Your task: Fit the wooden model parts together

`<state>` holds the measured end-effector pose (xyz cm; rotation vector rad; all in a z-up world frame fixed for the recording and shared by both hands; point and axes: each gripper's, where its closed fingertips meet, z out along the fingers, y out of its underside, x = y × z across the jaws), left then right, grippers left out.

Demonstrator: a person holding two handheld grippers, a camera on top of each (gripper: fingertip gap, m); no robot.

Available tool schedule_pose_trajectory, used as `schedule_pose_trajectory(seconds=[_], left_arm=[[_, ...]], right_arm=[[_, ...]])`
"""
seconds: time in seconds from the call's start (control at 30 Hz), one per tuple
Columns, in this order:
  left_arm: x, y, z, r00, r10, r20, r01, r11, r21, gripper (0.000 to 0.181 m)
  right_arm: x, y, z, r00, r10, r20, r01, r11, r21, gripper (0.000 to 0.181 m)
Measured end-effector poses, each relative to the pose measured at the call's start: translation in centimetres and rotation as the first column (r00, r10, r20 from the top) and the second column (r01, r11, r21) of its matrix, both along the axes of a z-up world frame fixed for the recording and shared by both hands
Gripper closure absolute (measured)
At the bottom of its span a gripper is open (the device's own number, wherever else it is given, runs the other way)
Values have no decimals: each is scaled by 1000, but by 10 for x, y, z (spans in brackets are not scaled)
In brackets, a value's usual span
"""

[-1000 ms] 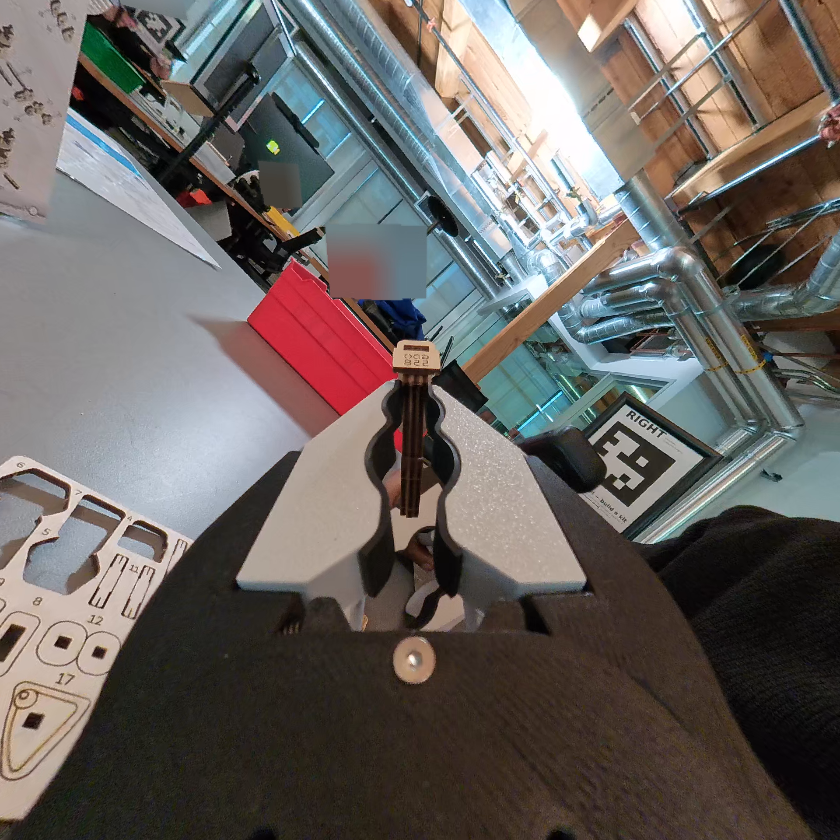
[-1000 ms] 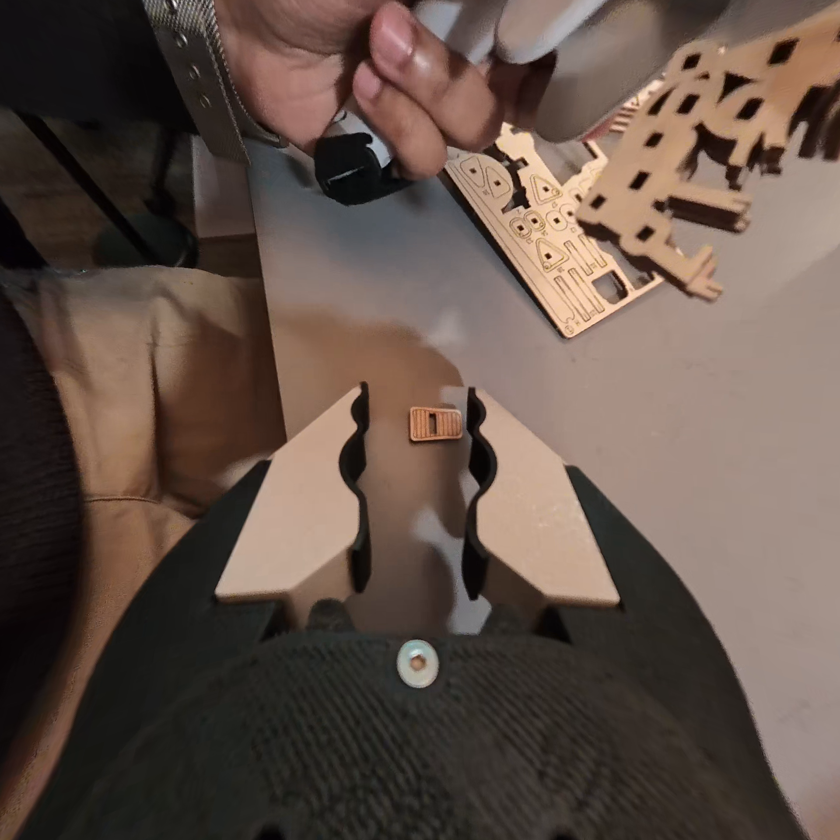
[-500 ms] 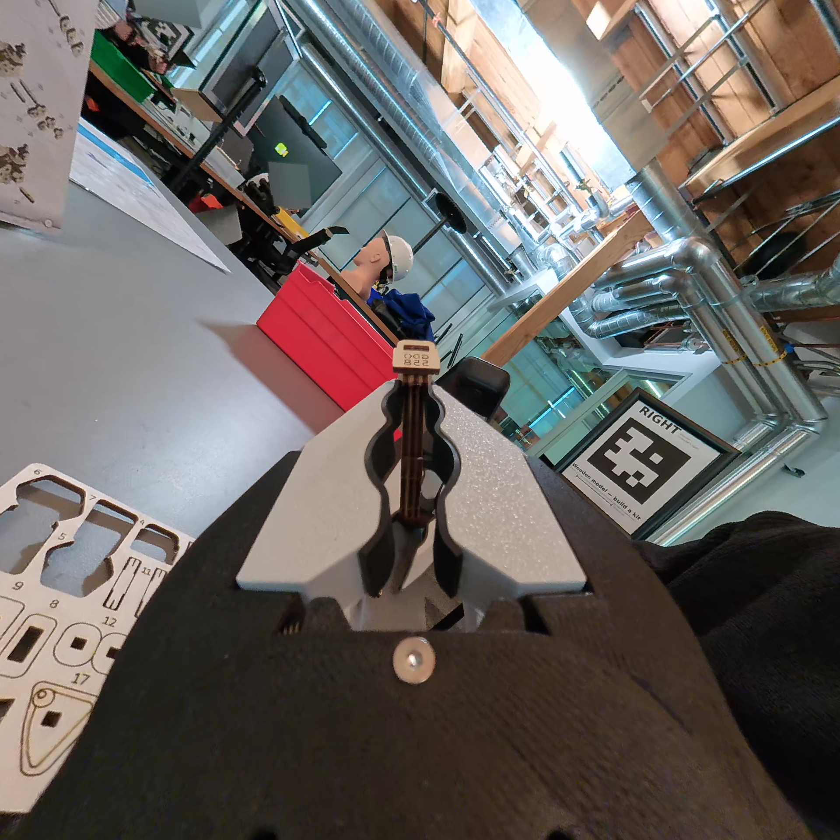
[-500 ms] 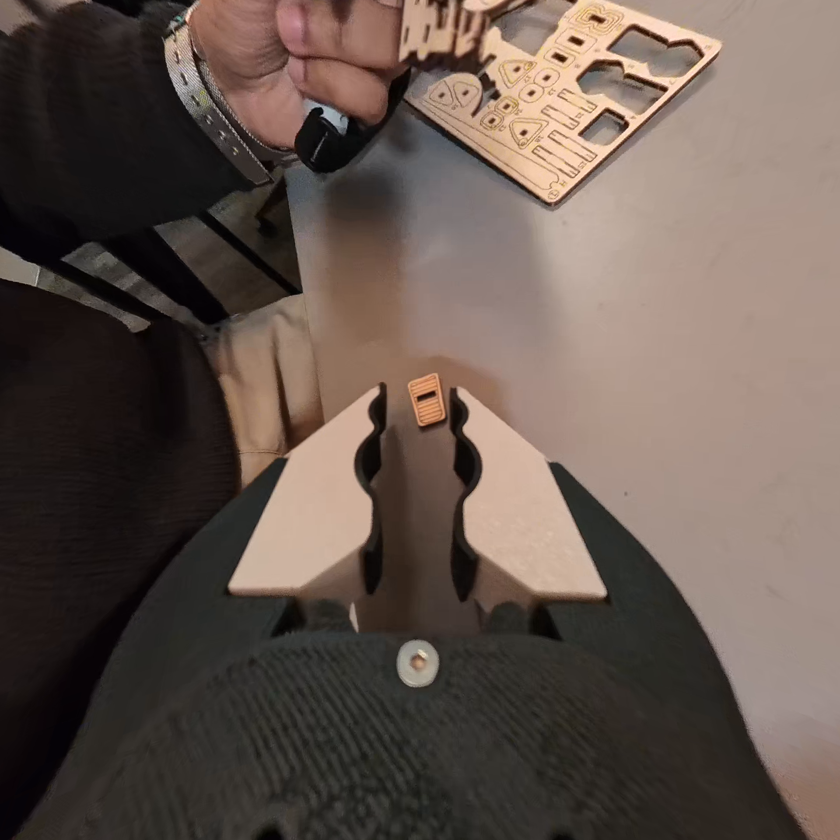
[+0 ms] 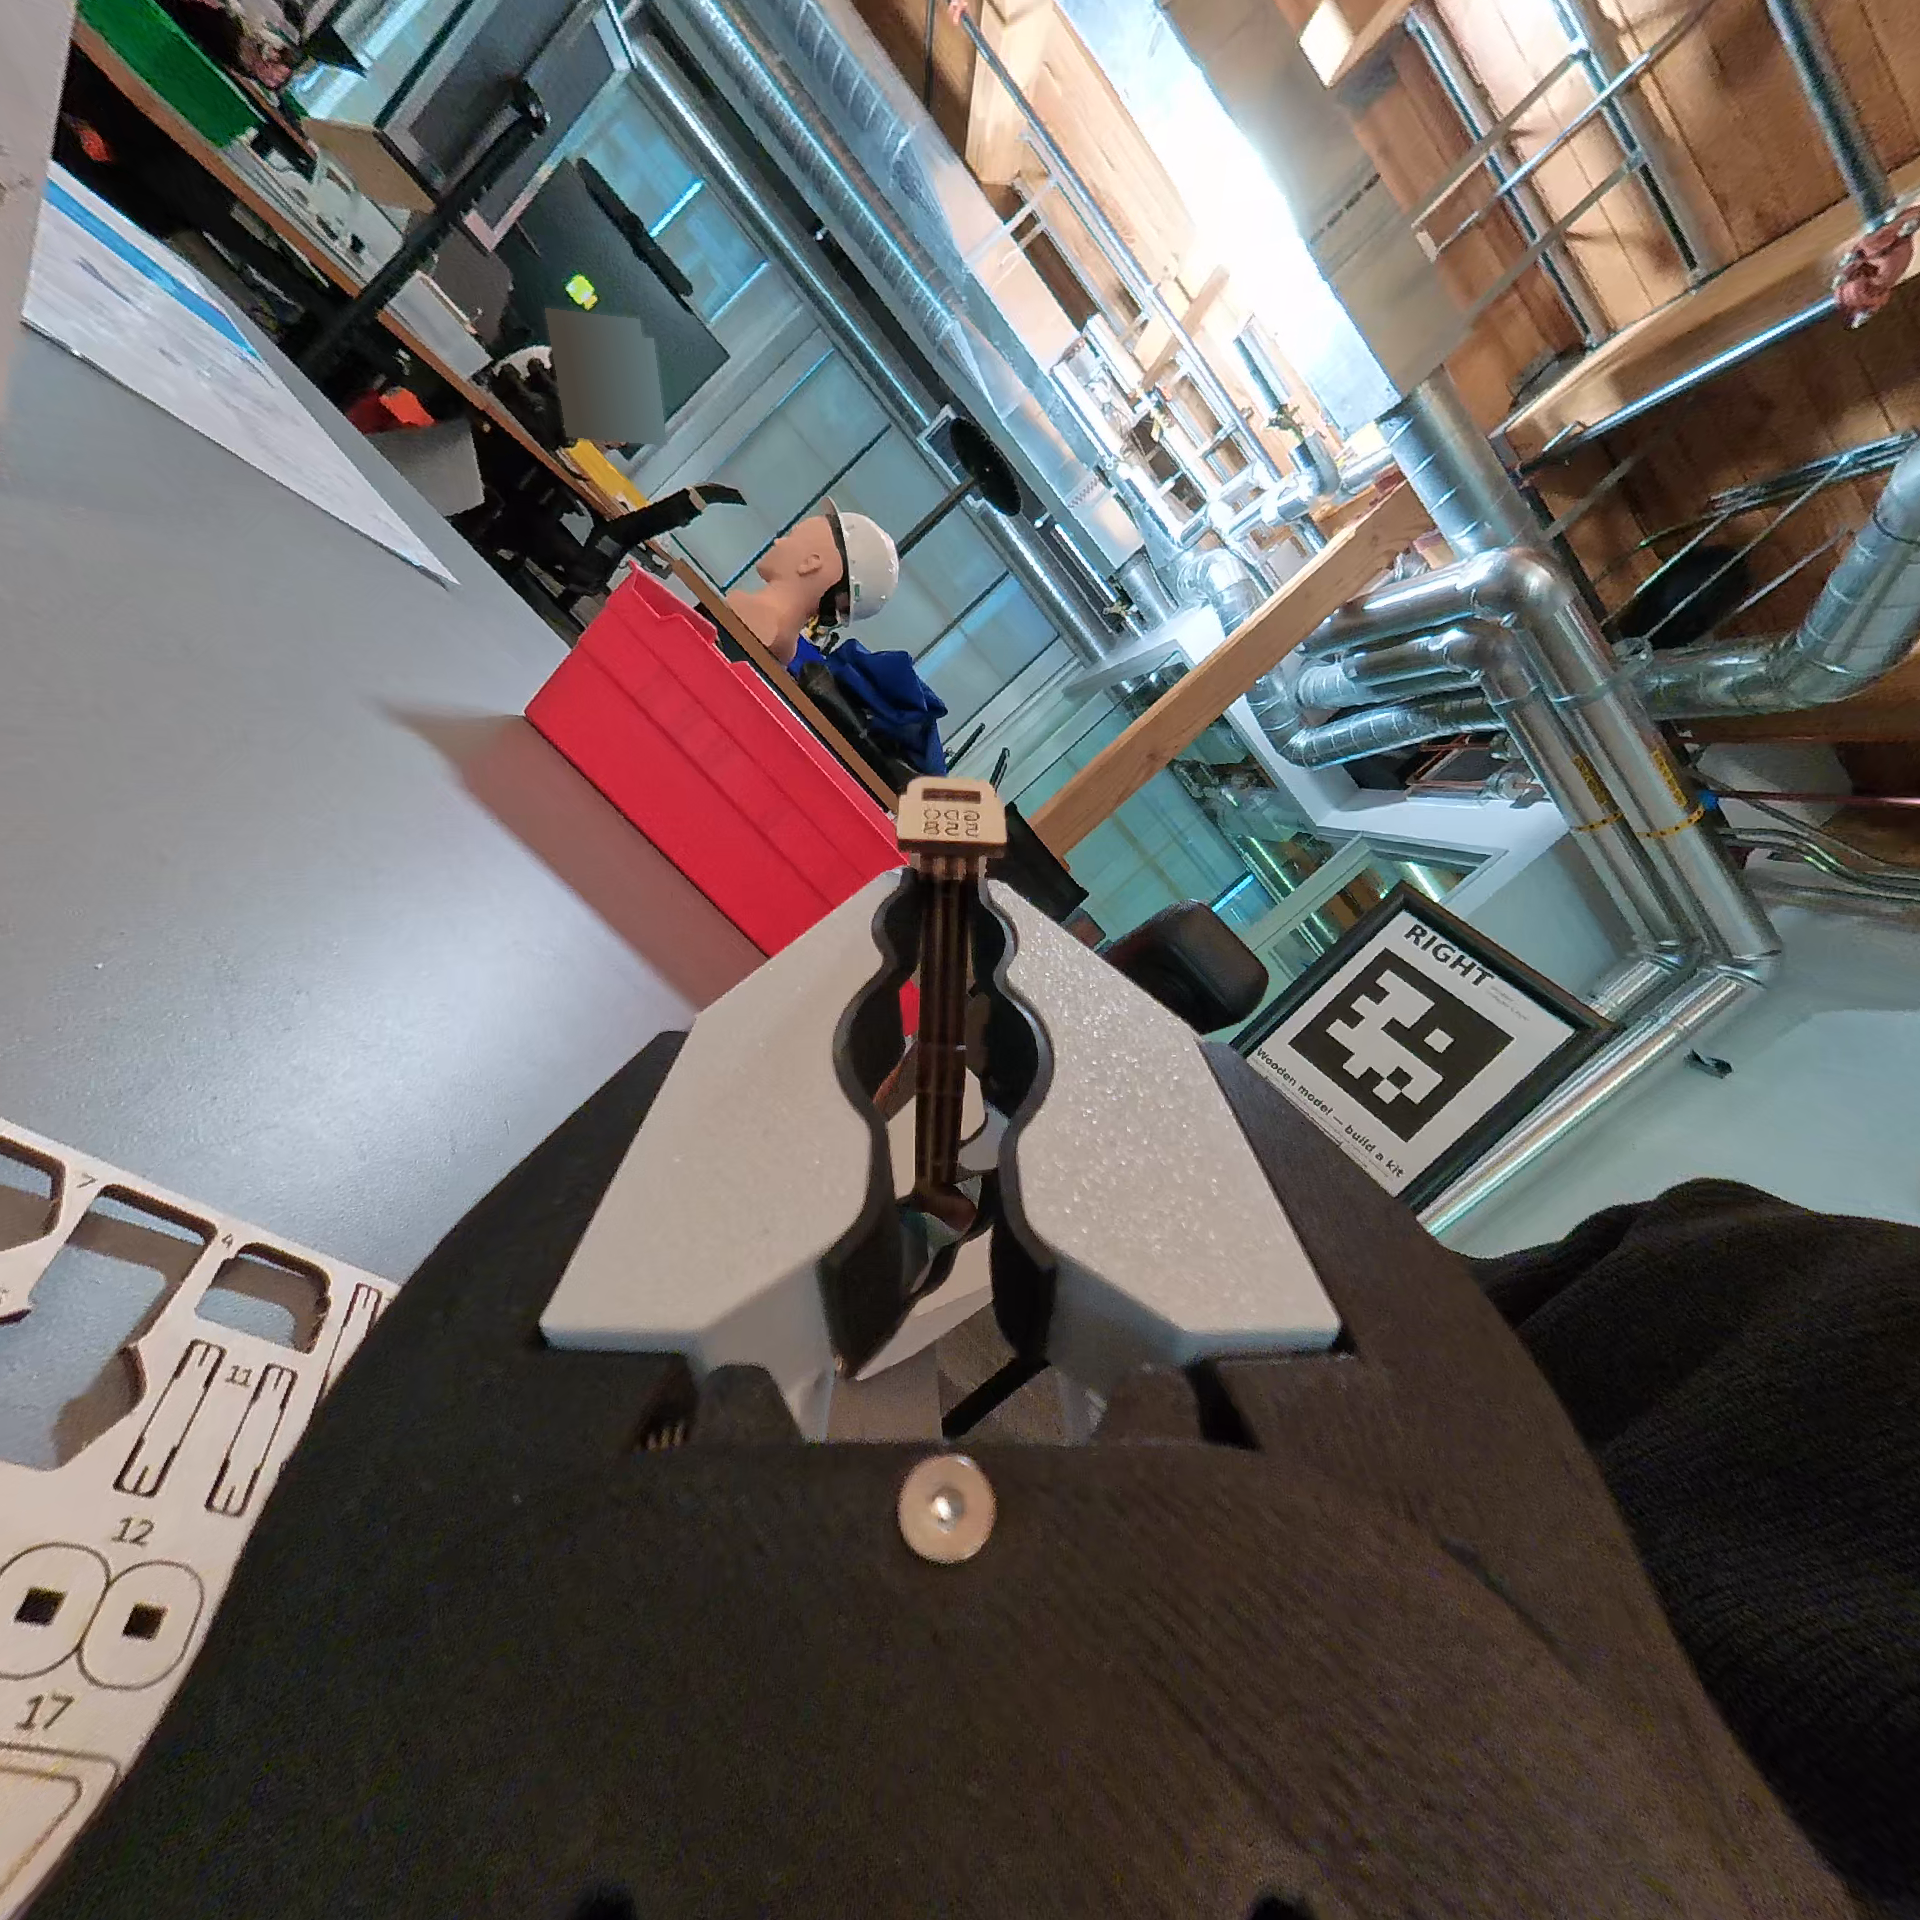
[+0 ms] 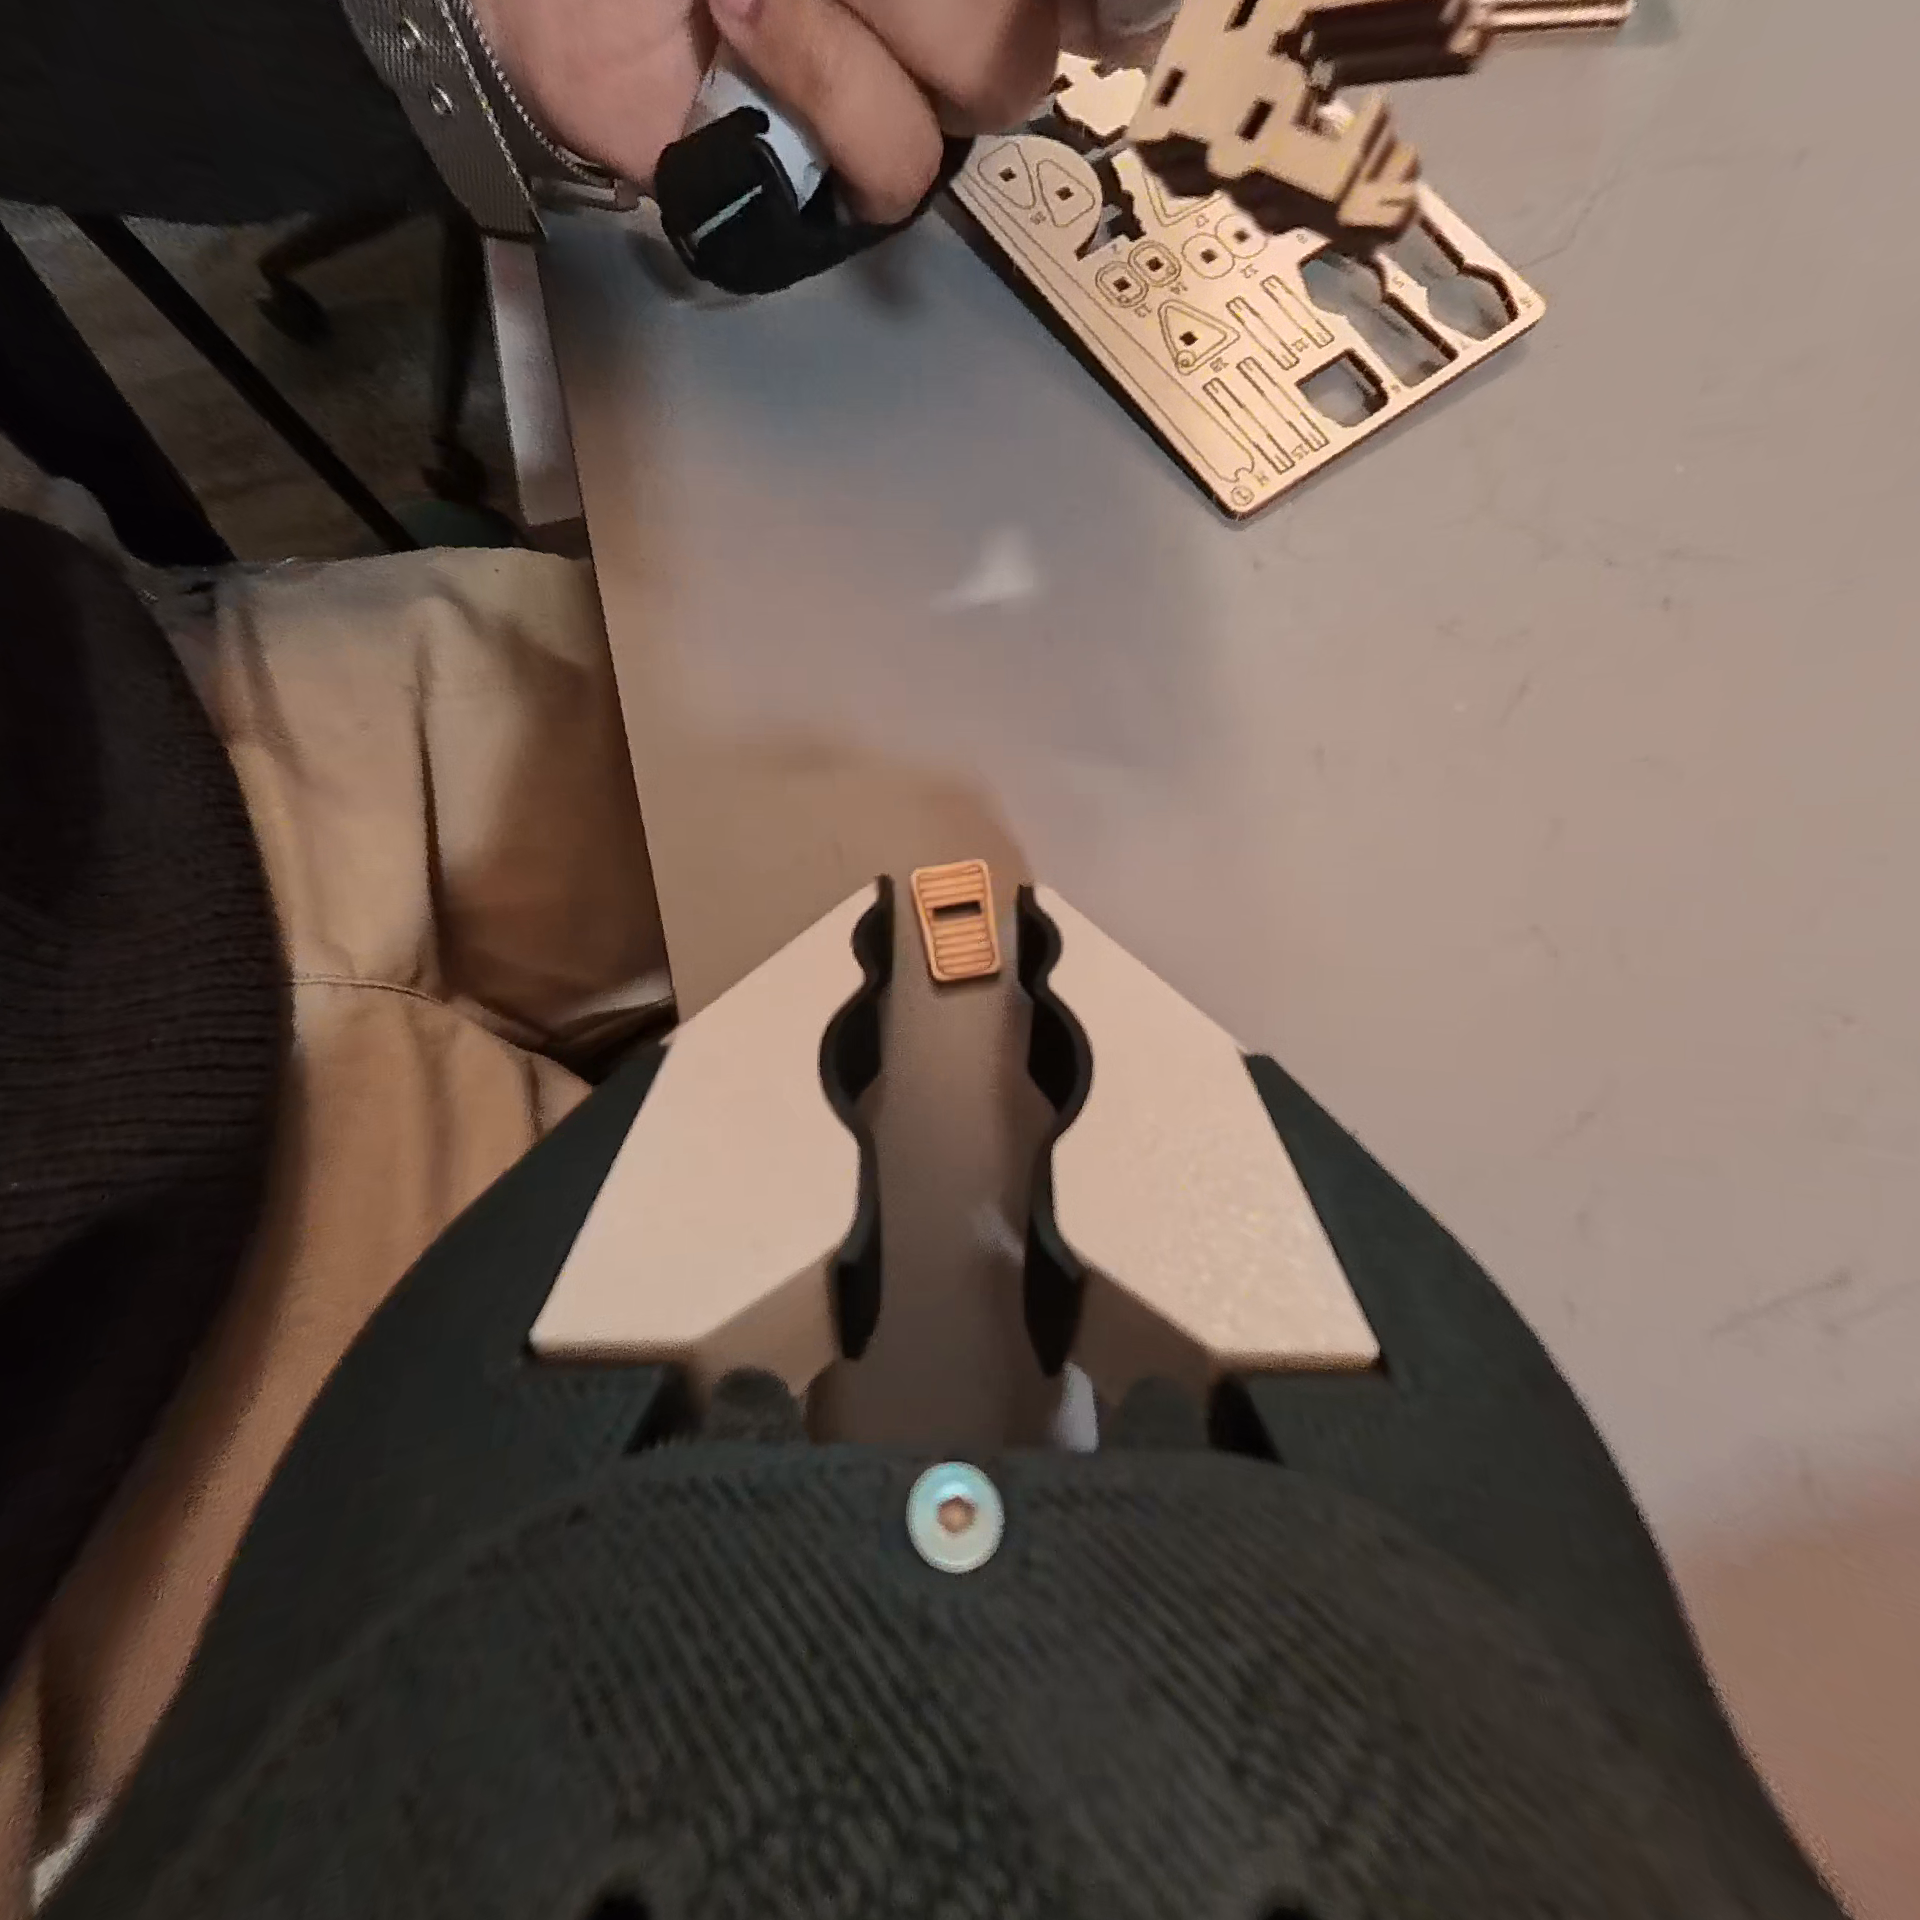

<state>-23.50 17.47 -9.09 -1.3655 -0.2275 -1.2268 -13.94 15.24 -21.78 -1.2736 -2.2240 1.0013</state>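
My left gripper (image 5: 948,883) is shut on the partly built wooden model (image 5: 943,997), seen edge-on with a small engraved end plate above the tips. The model also shows in the right wrist view (image 6: 1278,135) at the top, next to the person's hand (image 6: 831,94). My right gripper (image 6: 954,896) is open and low over the grey table. A small ribbed wooden piece with a slot (image 6: 956,930) lies lengthwise between its fingertips, with a gap on each side. The laser-cut parts sheet (image 6: 1299,312) lies flat beyond it and also shows in the left wrist view (image 5: 125,1403).
The table's near edge (image 6: 613,675) runs just left of my right gripper, with the person's tan trousers (image 6: 416,831) below it. A red bin (image 5: 707,758), a framed marker sign (image 5: 1403,1049) and a paper sheet (image 5: 156,343) stand farther off. The tips of one gripper are about 15 cm away from the tips of the other.
My right gripper's jaws have narrowed around the small ribbed piece, which now lies lengthwise between them instead of crosswise. The left gripper keeps its hold on the model and has shifted slightly.
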Motion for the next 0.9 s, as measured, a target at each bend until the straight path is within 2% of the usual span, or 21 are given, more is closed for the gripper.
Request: schedule_pose_trajectory(seconds=[0.1, 0.23, 0.37, 0.47, 0.53, 0.63, 0.73, 0.83, 0.9], left_arm=[[3, 2, -1, 1000, -16, 1, 16, 1000, -2, 174], [7, 3, -1, 999, -49, 11, 49, 999, -4, 174], [10, 3, -2, 997, -74, 19, 74, 997, -5, 174], [12, 3, -1, 996, -86, 17, 86, 996, -2, 174], [14, 2, -1, 995, -97, 12, 97, 995, 3, 174], [19, 2, 0, 994, -109, -6, 109, 994, 15, 174], [25, 1, 0, 992, -120, -34, 121, 993, 18, 174], [37, 1, -3, 985, -164, -59, 164, 986, 5, 174], [46, 2, -6, 978, -193, -74, 193, 981, -6, 174]], right_arm=[[2, 3, 0, 1000, -13, 6, 13, 1000, -17, 156], [1, 7, 0, 999, -36, -3, 36, 999, -3, 167], [-3, 4, 0, 999, -47, -11, 47, 999, -2, 168], [-12, 12, 5, 992, -125, -32, 124, 992, -14, 168], [-19, 19, 22, 977, -194, -90, 184, 977, -107, 168], [-25, 37, 59, 927, -325, -185, 260, 916, -305, 168], [-23, 54, 91, 866, -433, -250, 272, 828, -491, 168], [-19, 56, 120, 828, -480, -290, 190, 726, -661, 168], [-18, 52, 130, 833, -481, -275, 128, 650, -749, 168]])
